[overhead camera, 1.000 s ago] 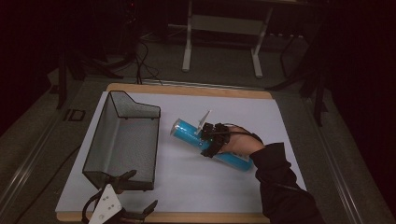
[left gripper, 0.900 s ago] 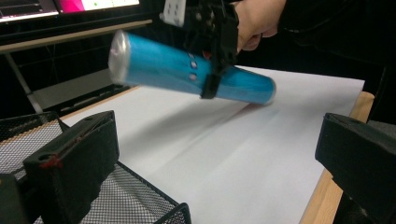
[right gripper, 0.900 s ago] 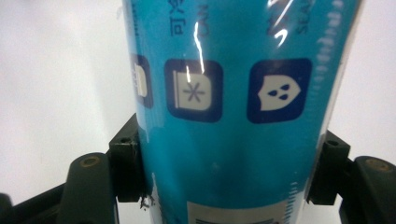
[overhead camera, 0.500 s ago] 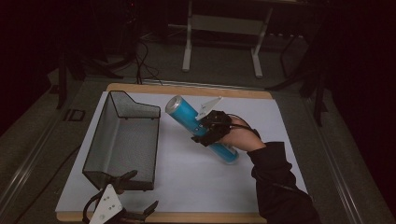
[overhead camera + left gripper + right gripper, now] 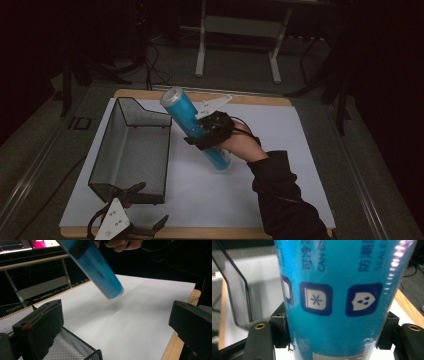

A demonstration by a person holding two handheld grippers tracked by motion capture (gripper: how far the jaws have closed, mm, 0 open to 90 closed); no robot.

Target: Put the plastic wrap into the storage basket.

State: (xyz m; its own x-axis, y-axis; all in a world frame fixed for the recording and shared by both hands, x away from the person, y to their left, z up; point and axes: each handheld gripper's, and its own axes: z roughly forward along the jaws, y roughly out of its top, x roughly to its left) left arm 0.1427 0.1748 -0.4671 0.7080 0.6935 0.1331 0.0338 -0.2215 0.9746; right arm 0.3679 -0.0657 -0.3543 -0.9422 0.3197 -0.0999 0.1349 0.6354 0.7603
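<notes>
the right gripper [image 5: 207, 131] has its jaws clamped round the middle of the blue tube [image 5: 194, 126], held tilted in the air just beside the mesh basket [image 5: 131, 150]. the left gripper [image 5: 117, 225] rests at the desk's [image 5: 280, 175] near edge, jaws apart and empty. this looks like the carry step; next the tube must clear the basket's rim and go down inside.

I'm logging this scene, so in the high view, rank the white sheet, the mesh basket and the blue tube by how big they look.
1. White sheet
2. Mesh basket
3. Blue tube, held tilted in the right gripper, so it sits nearer the camera.
</notes>
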